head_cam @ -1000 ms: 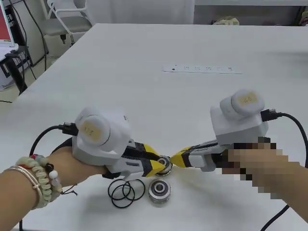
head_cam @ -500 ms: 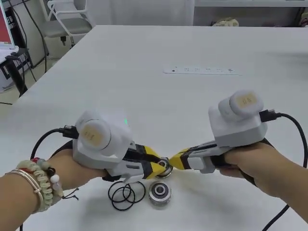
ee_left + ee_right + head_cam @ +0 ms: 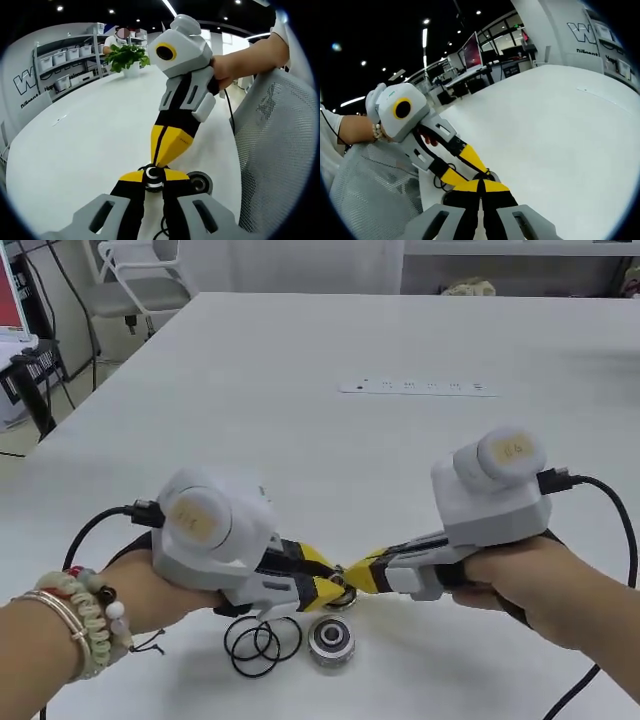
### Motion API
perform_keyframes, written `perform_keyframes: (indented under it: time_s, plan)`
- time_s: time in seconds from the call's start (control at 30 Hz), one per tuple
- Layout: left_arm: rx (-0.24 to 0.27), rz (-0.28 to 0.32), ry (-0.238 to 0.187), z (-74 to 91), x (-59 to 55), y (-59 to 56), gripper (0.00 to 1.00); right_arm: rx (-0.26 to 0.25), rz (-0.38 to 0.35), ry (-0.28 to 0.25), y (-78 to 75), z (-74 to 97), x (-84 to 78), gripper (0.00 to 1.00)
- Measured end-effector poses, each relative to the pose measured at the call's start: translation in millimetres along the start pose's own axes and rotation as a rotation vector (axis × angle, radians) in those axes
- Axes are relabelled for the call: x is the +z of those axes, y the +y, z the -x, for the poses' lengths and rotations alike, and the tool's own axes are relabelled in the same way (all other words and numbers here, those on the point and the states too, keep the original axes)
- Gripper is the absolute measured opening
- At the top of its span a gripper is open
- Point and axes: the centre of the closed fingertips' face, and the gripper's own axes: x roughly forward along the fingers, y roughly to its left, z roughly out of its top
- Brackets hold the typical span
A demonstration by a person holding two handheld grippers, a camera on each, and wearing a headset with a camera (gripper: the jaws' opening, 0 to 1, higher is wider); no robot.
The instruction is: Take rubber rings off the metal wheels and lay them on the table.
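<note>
My left gripper [image 3: 332, 590] [image 3: 153, 176] is shut on a small metal wheel [image 3: 343, 589] [image 3: 153, 179], held just above the table. My right gripper [image 3: 353, 577] [image 3: 481, 183] comes in from the right with its yellow jaws shut. Its tips touch the held wheel [image 3: 488, 175] at the rim; I cannot make out a ring between them. A second metal wheel [image 3: 330, 637] [image 3: 199, 182] lies flat on the table below the grippers. Loose black rubber rings [image 3: 262, 640] lie overlapped to its left.
The white table [image 3: 400, 460] stretches far ahead, with a white power strip [image 3: 417, 386] near its middle. Cables run from both grippers off the near edge. A chair [image 3: 135, 280] and a desk stand beyond the table's far left corner.
The right gripper's shut tips have moved left, from a small gap to touching the held wheel. The left gripper, the second wheel and the rings have stayed in place.
</note>
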Motion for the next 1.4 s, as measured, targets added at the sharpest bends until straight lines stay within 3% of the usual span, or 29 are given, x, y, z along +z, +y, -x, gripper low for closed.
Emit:
perform_keyframes:
  time_s: [0.07,0.1,0.2,0.4,0.53,0.7,0.77,0.93,1.07,1.13,1.3,1.4]
  plan:
    - [0.003,0.002,0.001,-0.6,0.3,0.3,0.07,-0.108,0.077,0.021,-15.8,1.9,2.2,0.0]
    - [0.004,0.003,0.001,-0.6,0.3,0.3,0.07,-0.106,0.079,0.035,-15.5,1.2,0.4,0.0]
    - [0.007,0.024,-0.003,-0.7,0.0,0.8,0.07,-0.081,0.014,0.008,-14.0,2.7,0.4,0.0]
    - [0.005,0.065,-0.011,-1.6,0.4,2.5,0.07,-0.113,-0.005,0.025,-20.0,4.2,-3.4,0.0]
    - [-0.009,0.103,0.016,-1.8,1.7,0.4,0.09,-0.124,-0.003,0.038,-21.3,4.3,-6.0,0.0]
    - [-0.032,0.126,0.043,3.8,3.8,-1.0,0.19,-0.128,-0.012,0.028,-21.6,5.7,-3.1,0.0]
    - [-0.041,0.12,0.042,9.1,9.3,-3.1,0.22,-0.13,-0.014,0.021,-22.0,6.8,-1.1,0.0]
    - [-0.06,0.091,-0.011,22.9,32.0,-8.2,0.35,-0.116,-0.014,-0.003,-18.5,8.3,4.1,0.0]
    - [-0.072,0.069,-0.012,34.1,42.3,-14.0,0.5,-0.116,-0.01,-0.01,-16.2,9.6,6.9,0.0]
    - [-0.053,0.012,-0.029,41.8,50.6,-12.7,0.56,-0.116,-0.006,-0.018,-15.4,10.7,9.2,0.0]
    - [-0.038,-0.001,-0.058,62.0,66.1,-13.6,0.65,-0.11,-0.002,-0.031,-15.3,12.1,11.9,0.0]
    - [-0.004,-0.025,-0.091,77.4,75.4,-11.2,0.68,-0.104,-0.01,-0.041,-14.6,13.0,14.4,0.0]
